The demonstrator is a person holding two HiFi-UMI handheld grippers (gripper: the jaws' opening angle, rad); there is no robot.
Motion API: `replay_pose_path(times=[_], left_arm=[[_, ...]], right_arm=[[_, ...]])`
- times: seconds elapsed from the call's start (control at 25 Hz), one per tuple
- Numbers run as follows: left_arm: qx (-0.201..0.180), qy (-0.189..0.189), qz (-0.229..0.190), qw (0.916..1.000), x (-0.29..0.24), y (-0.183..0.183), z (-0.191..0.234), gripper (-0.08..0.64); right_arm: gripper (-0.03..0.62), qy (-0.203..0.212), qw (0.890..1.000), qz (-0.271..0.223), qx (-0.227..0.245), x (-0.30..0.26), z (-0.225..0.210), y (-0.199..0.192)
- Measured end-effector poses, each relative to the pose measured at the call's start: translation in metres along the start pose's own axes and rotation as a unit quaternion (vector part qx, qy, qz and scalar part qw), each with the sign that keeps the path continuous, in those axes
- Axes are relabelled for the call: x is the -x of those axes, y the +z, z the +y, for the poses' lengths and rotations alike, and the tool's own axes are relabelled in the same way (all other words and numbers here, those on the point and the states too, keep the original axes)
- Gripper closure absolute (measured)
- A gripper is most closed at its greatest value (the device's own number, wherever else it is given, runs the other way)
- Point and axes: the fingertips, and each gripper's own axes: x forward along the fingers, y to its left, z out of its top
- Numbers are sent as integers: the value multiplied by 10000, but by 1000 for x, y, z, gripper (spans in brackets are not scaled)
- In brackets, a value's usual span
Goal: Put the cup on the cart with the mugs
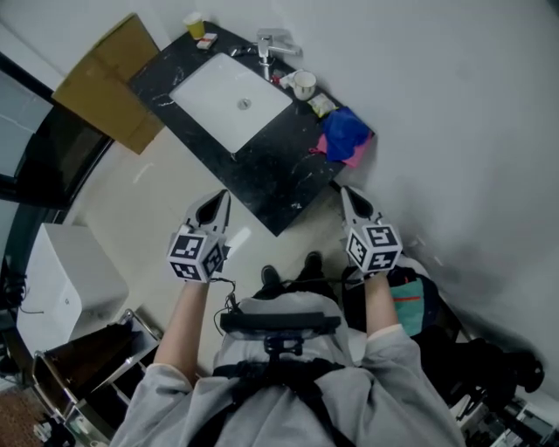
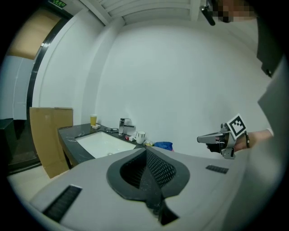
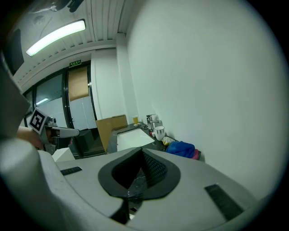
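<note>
A white cup [image 1: 304, 84] stands on the black stone counter [image 1: 278, 170] to the right of the tap [image 1: 266, 45], at the wall. The cup [image 2: 141, 136] shows small and far ahead in the left gripper view, and the same cup [image 3: 159, 132] shows in the right gripper view. My left gripper [image 1: 218, 201] is held in the air short of the counter's near corner, shut and empty. My right gripper [image 1: 348, 195] hangs level with it near the wall, also shut with nothing in it. Each gripper's pads [image 2: 151, 168] [image 3: 146, 168] meet.
A white basin [image 1: 231, 100] is sunk in the counter. A yellow cup [image 1: 194, 24] stands at its far end, a blue cloth [image 1: 345, 131] on a pink one near the cup. Cardboard [image 1: 109, 83] leans left of the counter. A white box [image 1: 65, 288] and a metal-framed rack [image 1: 96, 371] stand at lower left.
</note>
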Motion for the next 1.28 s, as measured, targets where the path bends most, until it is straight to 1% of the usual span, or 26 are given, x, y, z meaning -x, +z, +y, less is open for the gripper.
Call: replay_pose_path(times=[0.16, 0.28, 0.4, 0.48, 0.52, 0.6, 0.64, 0.68, 0.72, 0.84, 0.96, 1.04, 1.12, 1.24, 1.28], left_arm=[[4, 101, -21, 9999, -25, 12, 8, 560], [129, 187, 3, 9997, -38, 12, 6, 560], [136, 233, 5, 9996, -50, 23, 9, 560], [193, 311, -6, 9993, -57, 28, 15, 560], [220, 349, -5, 9991, -60, 30, 17, 560], [252, 390, 10, 9989, -68, 30, 19, 560], [265, 394, 22, 9989, -72, 29, 19, 560], [276, 390, 33, 9989, -75, 28, 19, 560], [284, 379, 40, 9989, -79, 27, 18, 560], [293, 341, 71, 9990, -93, 26, 18, 560], [373, 321, 74, 9988, -105, 25, 21, 560], [449, 339, 75, 9984, -111, 24, 21, 560], [494, 358, 100, 9981, -116, 24, 21, 560], [536, 407, 136, 9976, -123, 23, 23, 560], [548, 425, 158, 9975, -125, 21, 24, 560]], right_arm=[[581, 229, 9997, -24, 38, -33, -12, 17], [581, 443, 9988, 6, 208, -58, -23, 28], [581, 465, 9984, -26, 322, -84, -35, 46], [578, 479, 9976, -7, 509, -103, -41, 57], [554, 536, 9964, 39, 653, -113, -43, 62], [462, 741, 9923, 187, 971, -135, -47, 71], [401, 842, 9894, 270, 1149, -146, -50, 77], [364, 919, 9859, 353, 1353, -156, -52, 83], [337, 964, 9817, 439, 1584, -168, -56, 89], [289, 1042, 9657, 787, 2246, -206, -69, 107], [207, 1278, 9478, 1163, 2679, -244, -72, 118], [177, 1490, 9366, 1364, 2865, -263, -67, 120], [153, 1584, 9271, 1581, 3007, -282, -69, 116], [150, 1631, 9165, 1849, 3149, -307, -75, 110], [138, 1675, 9138, 1932, 3155, -314, -76, 107]])
